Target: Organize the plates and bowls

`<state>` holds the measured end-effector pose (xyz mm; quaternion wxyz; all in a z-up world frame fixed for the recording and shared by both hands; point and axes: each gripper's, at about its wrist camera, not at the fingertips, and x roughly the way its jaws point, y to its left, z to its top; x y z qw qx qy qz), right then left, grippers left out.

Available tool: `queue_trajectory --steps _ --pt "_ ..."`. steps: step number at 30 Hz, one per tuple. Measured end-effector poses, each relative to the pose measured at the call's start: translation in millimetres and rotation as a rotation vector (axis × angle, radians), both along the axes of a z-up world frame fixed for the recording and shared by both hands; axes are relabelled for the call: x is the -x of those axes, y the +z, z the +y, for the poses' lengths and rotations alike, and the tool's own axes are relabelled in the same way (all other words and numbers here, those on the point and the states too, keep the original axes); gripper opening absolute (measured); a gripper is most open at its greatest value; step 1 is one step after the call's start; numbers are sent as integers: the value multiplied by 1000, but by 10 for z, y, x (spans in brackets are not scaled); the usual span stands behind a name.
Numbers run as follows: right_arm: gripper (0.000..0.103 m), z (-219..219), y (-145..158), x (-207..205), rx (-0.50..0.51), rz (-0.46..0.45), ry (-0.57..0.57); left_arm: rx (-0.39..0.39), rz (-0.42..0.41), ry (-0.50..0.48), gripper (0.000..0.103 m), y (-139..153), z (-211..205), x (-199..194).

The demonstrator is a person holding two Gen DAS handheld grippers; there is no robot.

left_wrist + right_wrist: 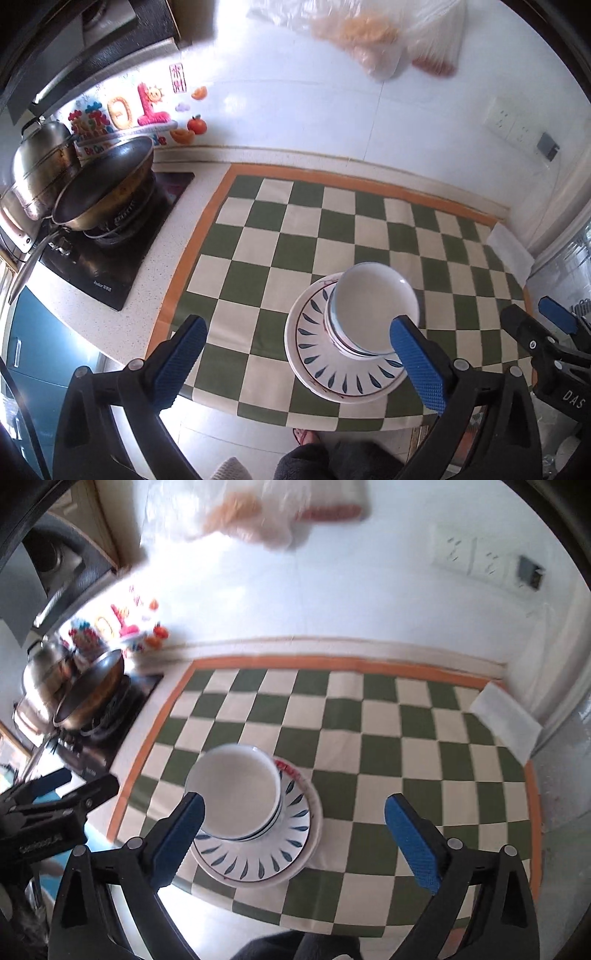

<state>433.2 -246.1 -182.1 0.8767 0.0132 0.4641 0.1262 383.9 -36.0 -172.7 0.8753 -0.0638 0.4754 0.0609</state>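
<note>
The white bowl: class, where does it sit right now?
In both wrist views the white bowl tops a small stack of bowls on the leaf-patterned plates, near the front edge of the checkered mat.

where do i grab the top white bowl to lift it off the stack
Take the top white bowl by its rim, from straight above. It sits upright and nested in the bowls below, on the leaf-patterned plate, so only the rim stands clear. Either tongs could probably do it, one finger inside, one outside: left tongs and right tongs are open and empty.
</note>
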Motion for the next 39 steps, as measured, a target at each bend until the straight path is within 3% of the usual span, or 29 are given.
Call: queue_trajectory --steps 6,17,28,39 --pt "101 -134 311 396 -54 -33 -5 -21 -102 -4 102 401 -119 443" --pt "101 -361 1206 1880 -9 -228 -56 -86 -279 -20 102 1144 -304 1701" --pt "101 -408 1748 3251 19 -329 -111 -82 -322 -37 102 1375 -363 2679" --pt "101 -357 2009 3797 33 -361 -129 -91 -359 -40 102 1517 -285 3080"
